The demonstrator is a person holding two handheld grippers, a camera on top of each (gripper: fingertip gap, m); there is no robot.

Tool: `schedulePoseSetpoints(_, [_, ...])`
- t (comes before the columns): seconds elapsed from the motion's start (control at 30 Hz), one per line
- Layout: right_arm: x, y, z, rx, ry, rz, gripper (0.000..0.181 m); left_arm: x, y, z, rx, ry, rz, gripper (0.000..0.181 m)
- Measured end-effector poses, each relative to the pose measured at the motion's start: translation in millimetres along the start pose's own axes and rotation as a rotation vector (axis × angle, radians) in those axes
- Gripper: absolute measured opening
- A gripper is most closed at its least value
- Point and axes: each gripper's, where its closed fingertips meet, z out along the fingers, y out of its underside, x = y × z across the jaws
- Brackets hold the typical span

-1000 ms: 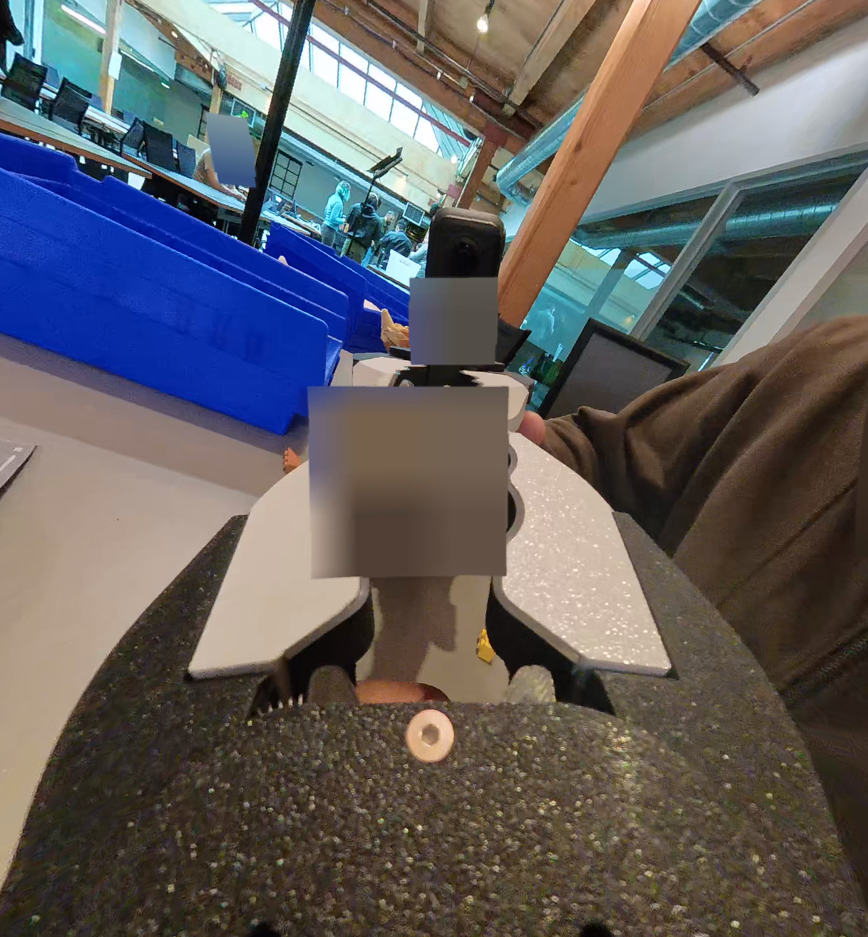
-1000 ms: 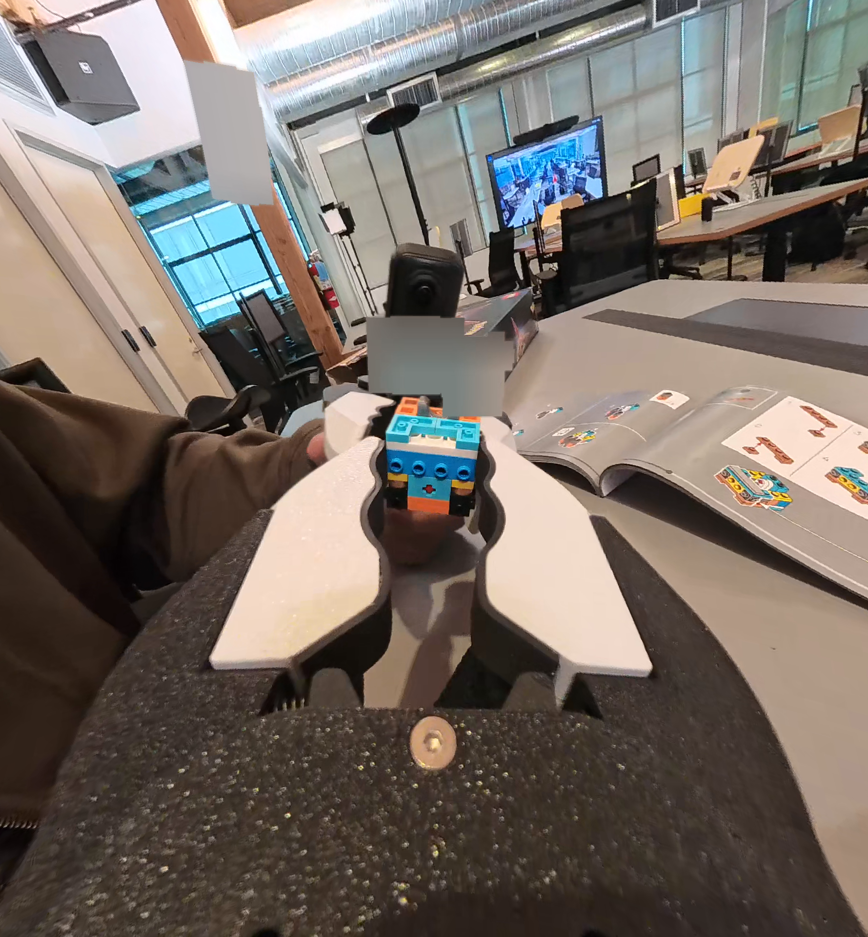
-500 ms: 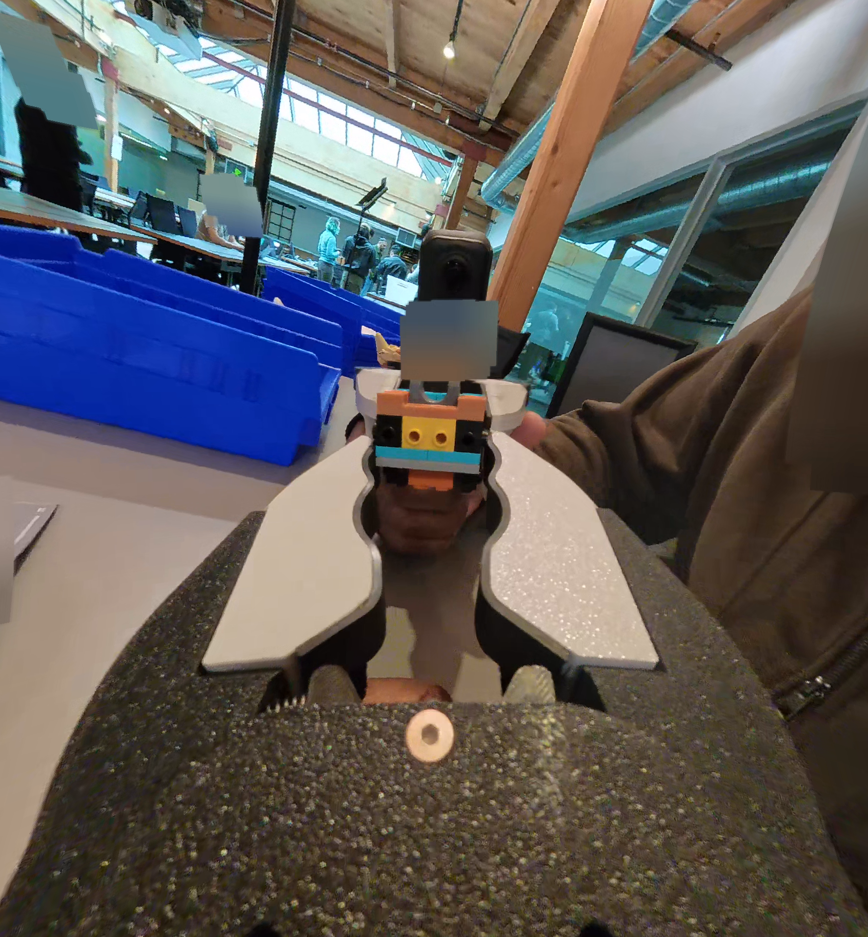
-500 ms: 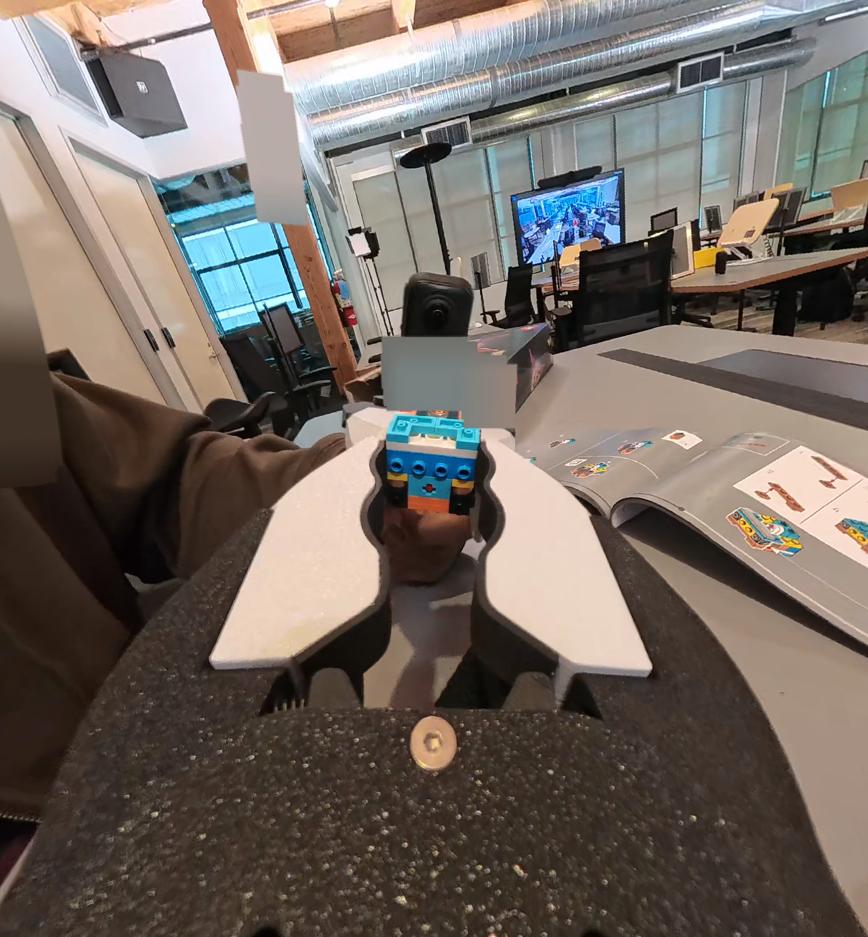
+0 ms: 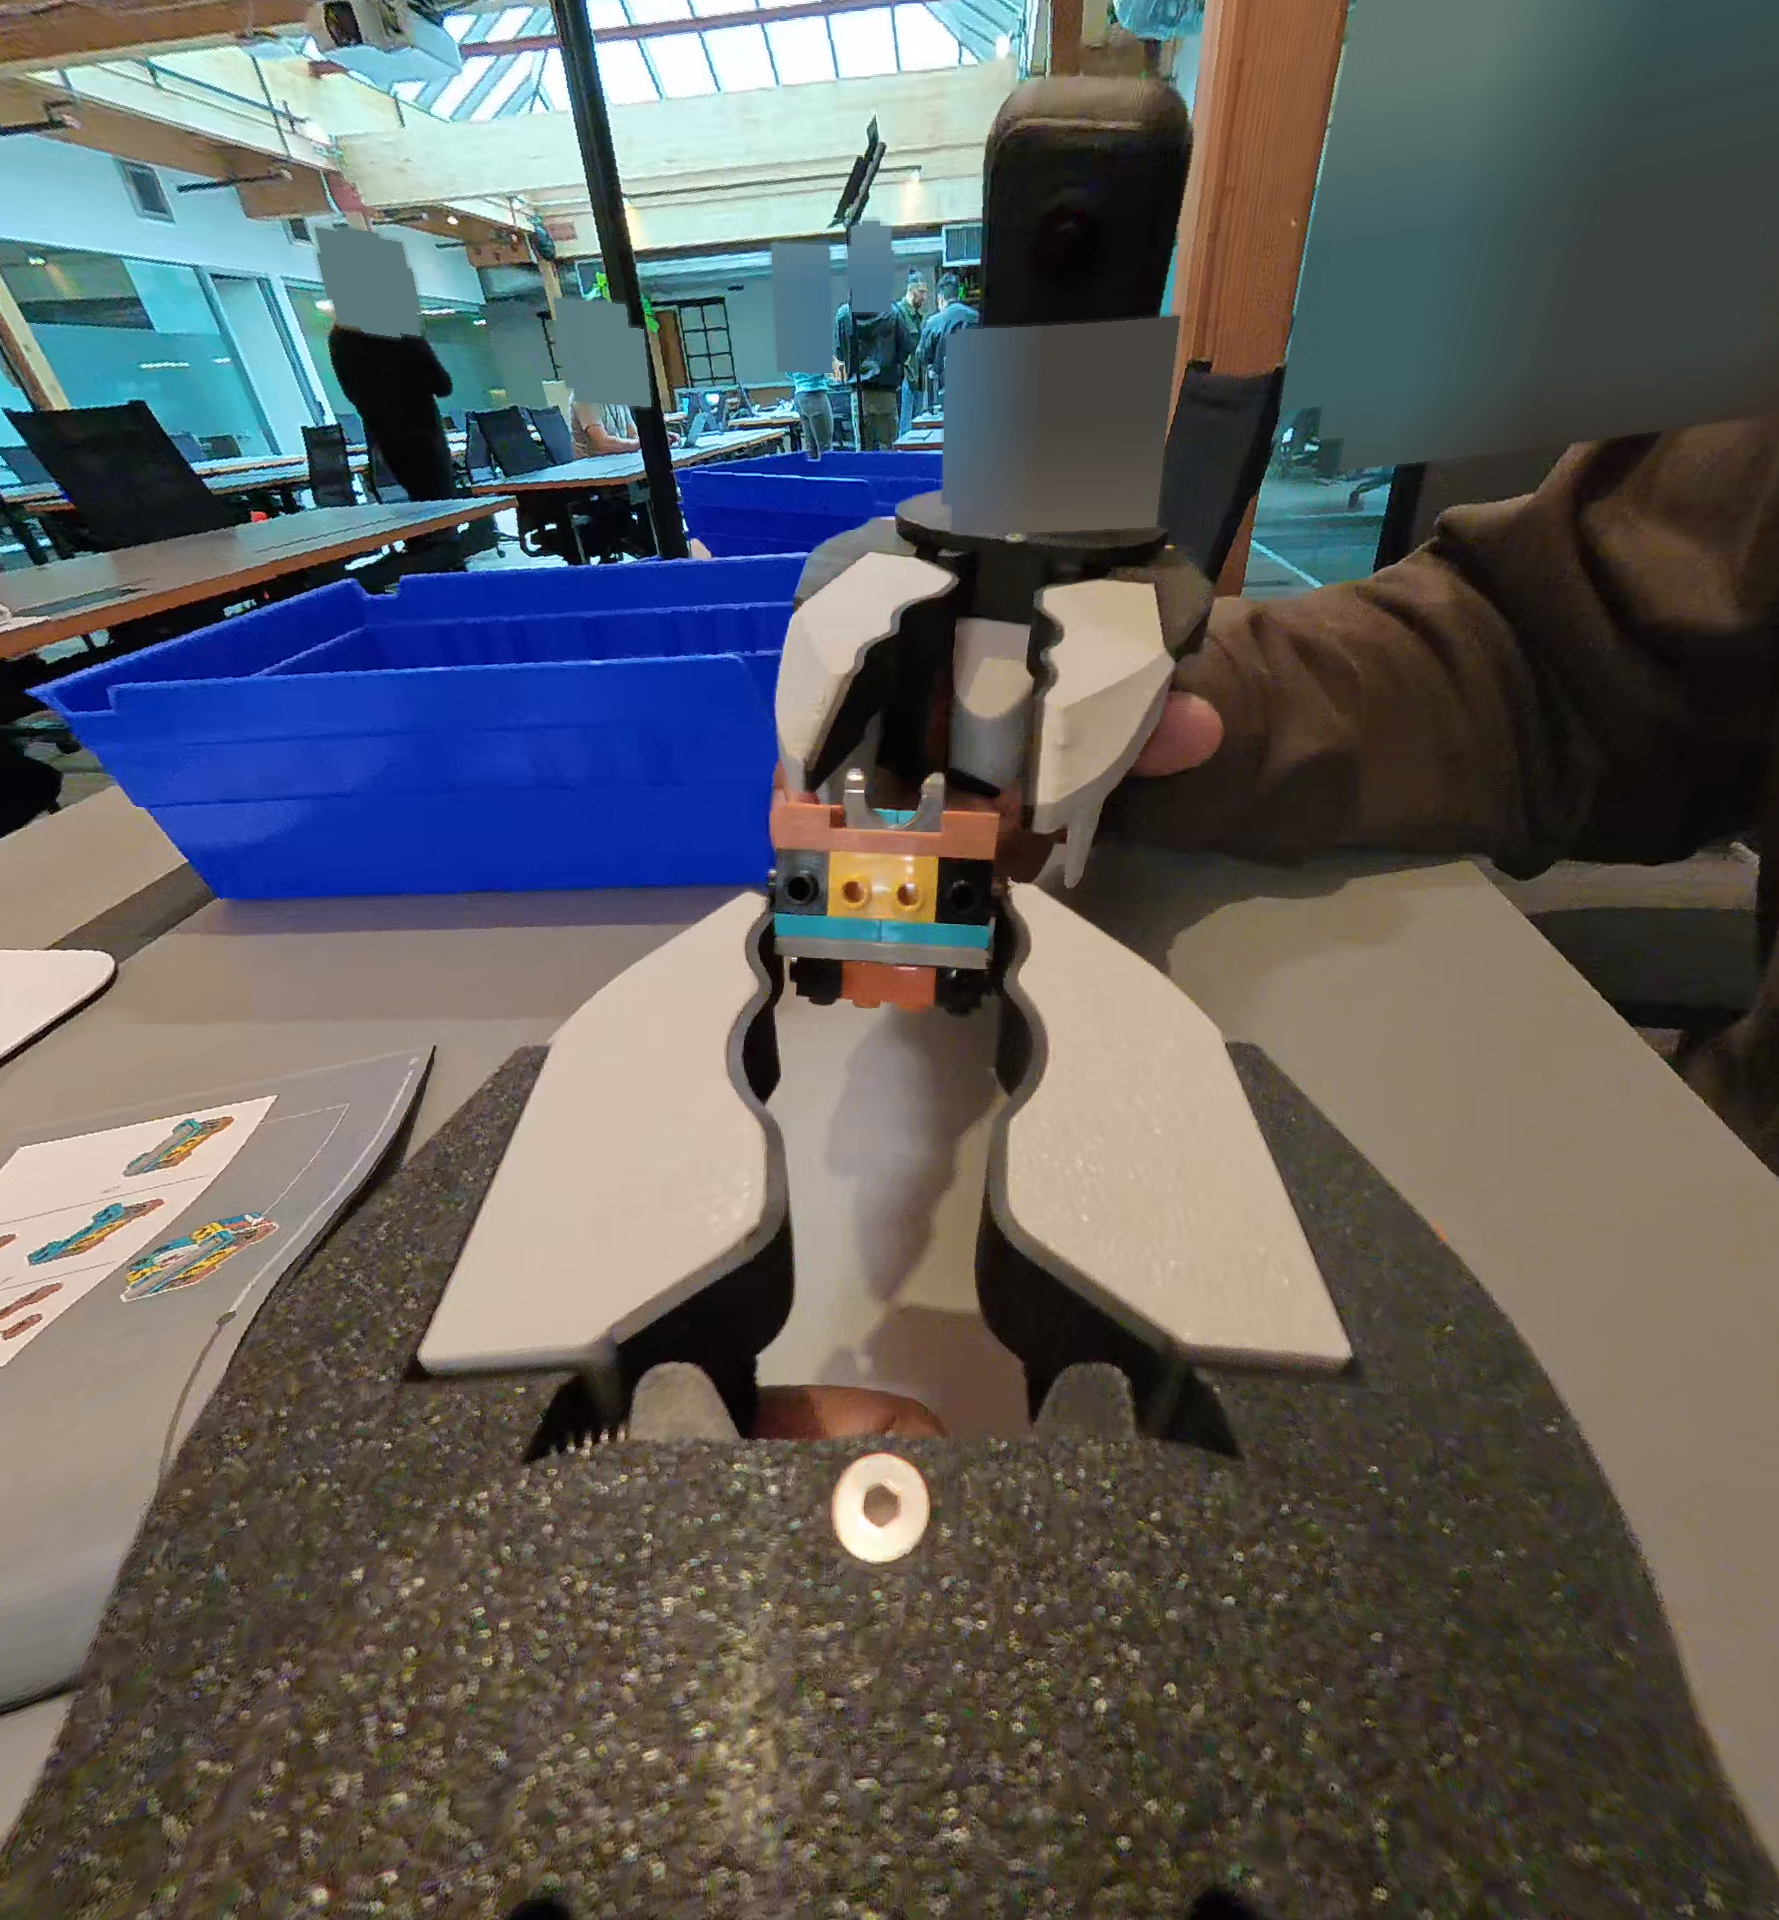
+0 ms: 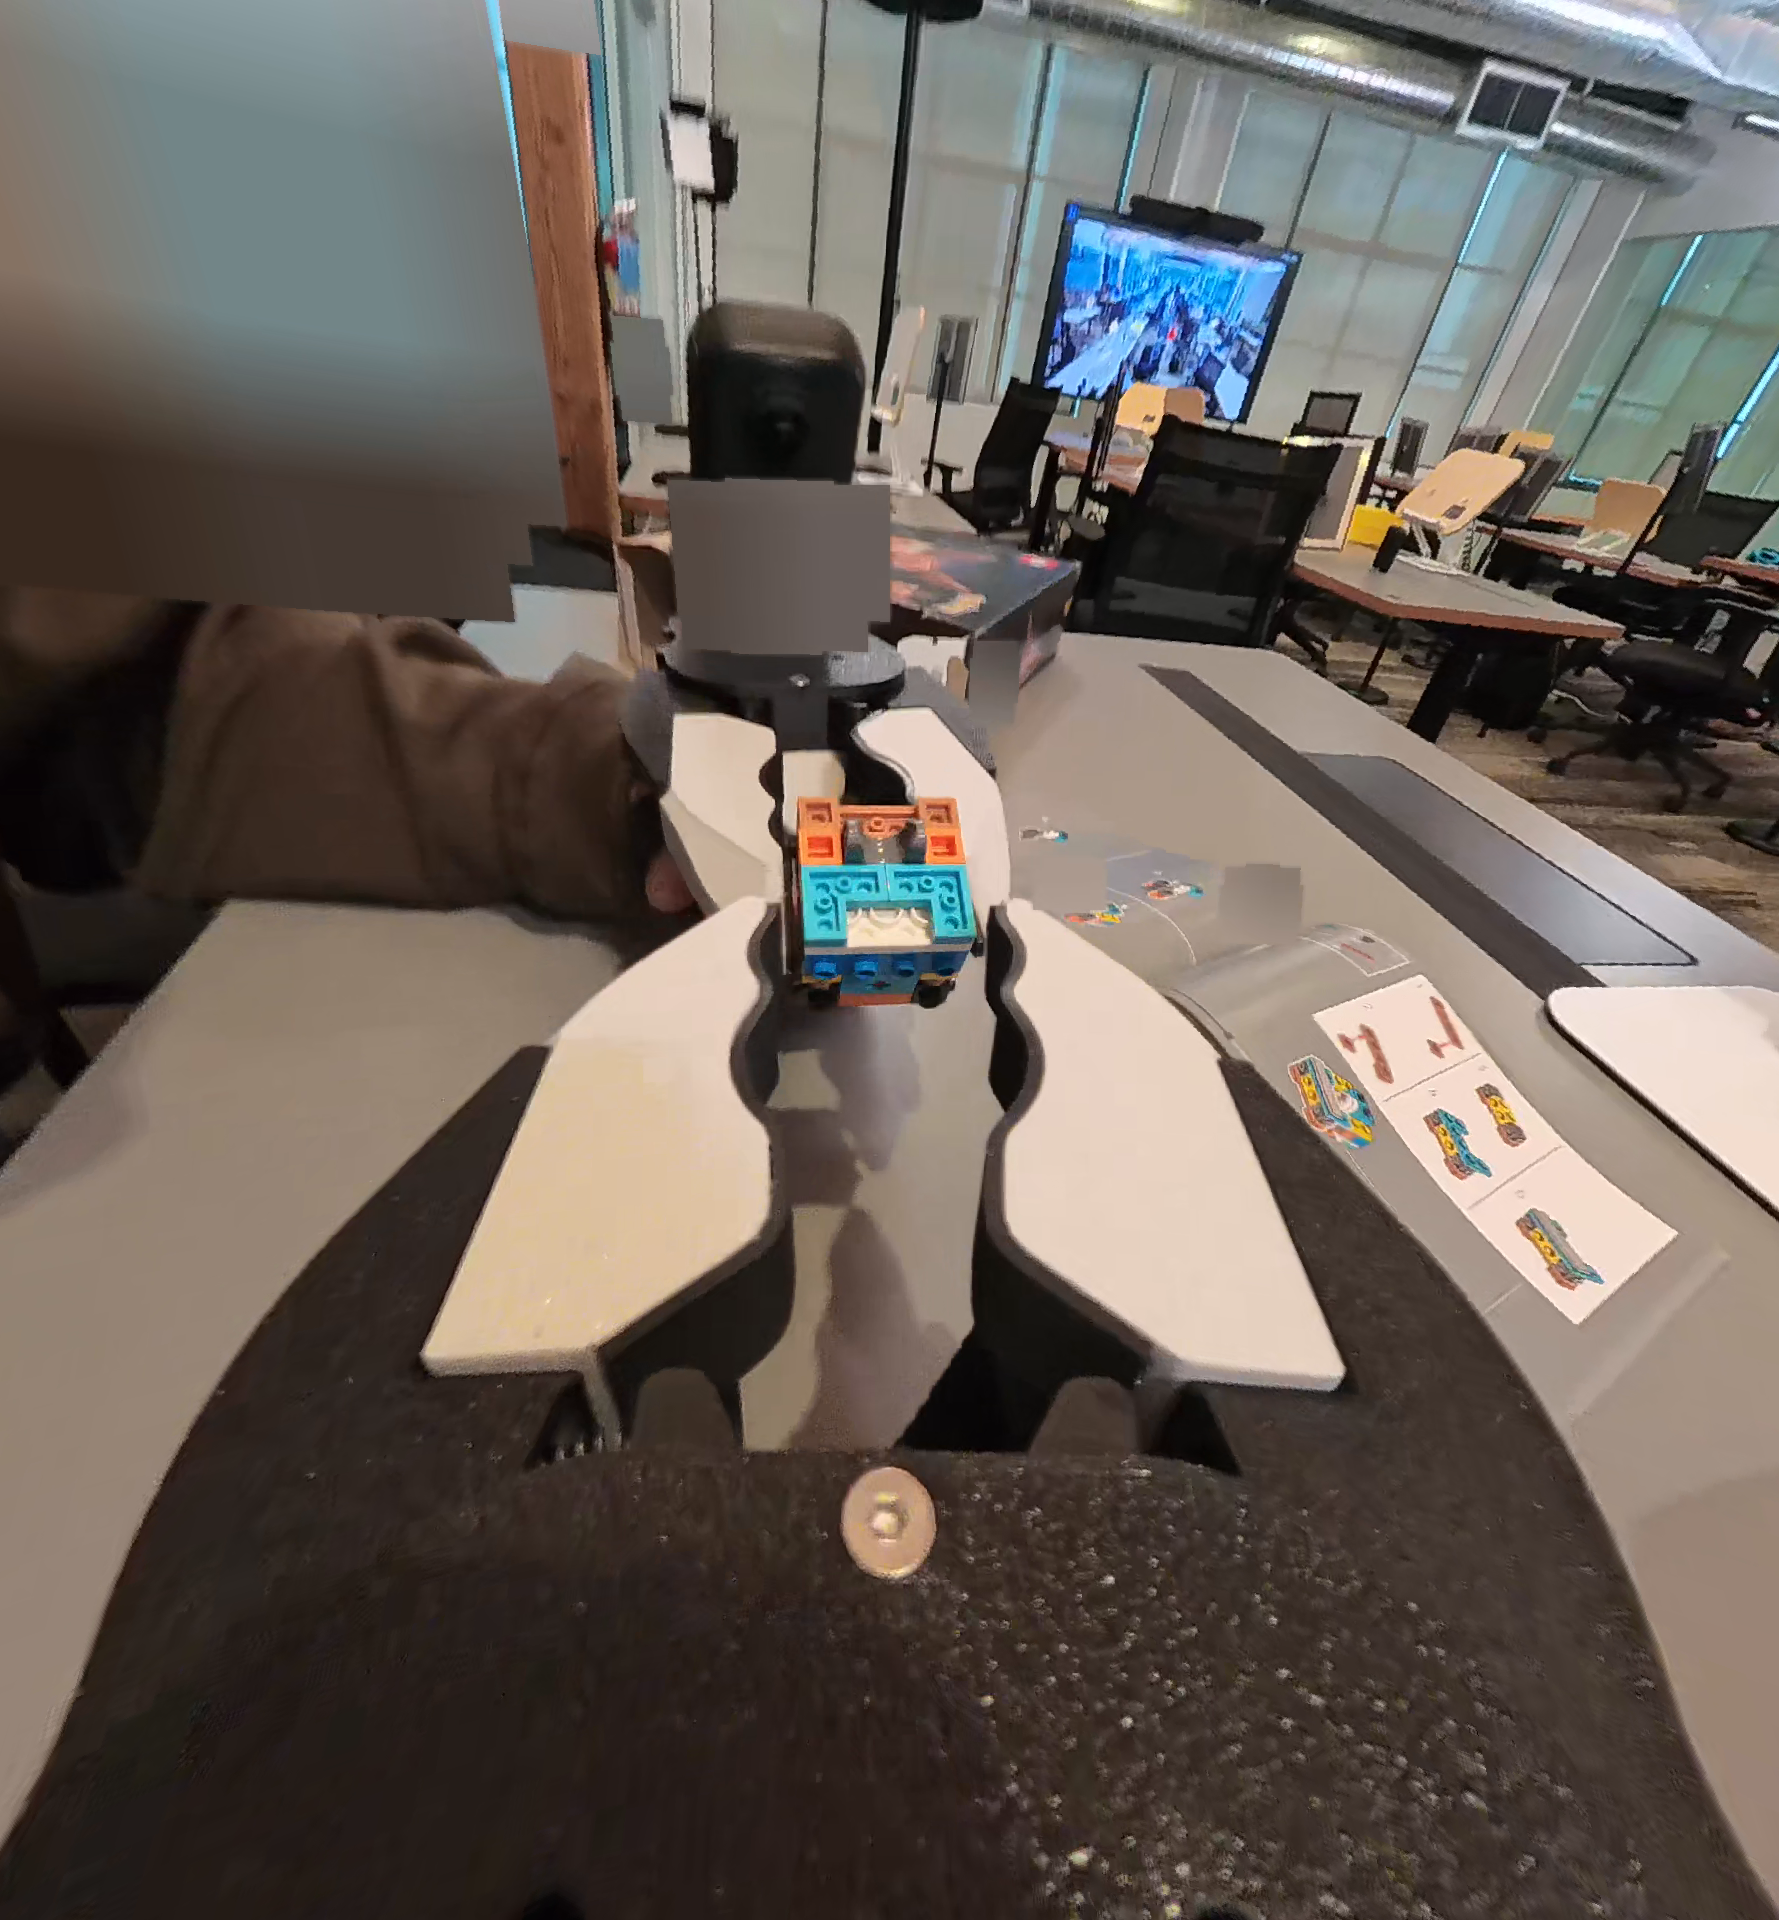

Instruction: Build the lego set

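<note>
- Two hand-held grippers meet nose to nose above a grey table [image 5: 1332,1039], w/ a small lego build [image 5: 883,902] caught between them.
- Left gripper [image 5: 883,951]: tips pinch the build's lower sides; the fingers [image 5: 636,1164] hold off the width of the block, not pressed together.
- Right gripper [image 6: 880,951]: in its own view the tips sit at either flank of the build [image 6: 880,902]; contact on the viewer's-right tip looks close, but a thin gap can't be ruled out, so whether it really grips can't be told.
- In left wrist view the right gripper [image 5: 968,769] comes in from beyond the build, tilted down, its pale fingers just above and behind the orange top edge.
- Build is held clear of the table, between the two grippers. Its long axis appears to run along the line from one gripper to the other, foreshortened in both views.
- End facing the left cam: orange top, yellow centre flanked by black, teal strip, orange underside. End facing the right cam: teal and blue w/ a white inset, orange further back.
- Instruction booklet [image 6: 1446,1132] lies open on the table just beside the build; blue bins [image 5: 428,748] stand beyond the build; a dark box [image 6: 978,592] sits beyond it in right wrist view.
</note>
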Motion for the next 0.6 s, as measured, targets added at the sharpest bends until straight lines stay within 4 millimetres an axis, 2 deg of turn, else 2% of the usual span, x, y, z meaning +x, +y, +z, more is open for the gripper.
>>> schedulePoseSetpoints(0.2, [-6.8, 12.7, 3.1, -0.093, -0.020, -0.039, 0.039, 3.8, 9.5, 2.0, -0.069, 0.012, 0.034, 0.039])
schedulePoseSetpoints(0.6, [-2.9, 35.2, 0.5, -0.199, -0.027, 0.026, 0.035, 3.5, 28.9, 3.7, -0.195, 0.026, -0.011, 0.039])
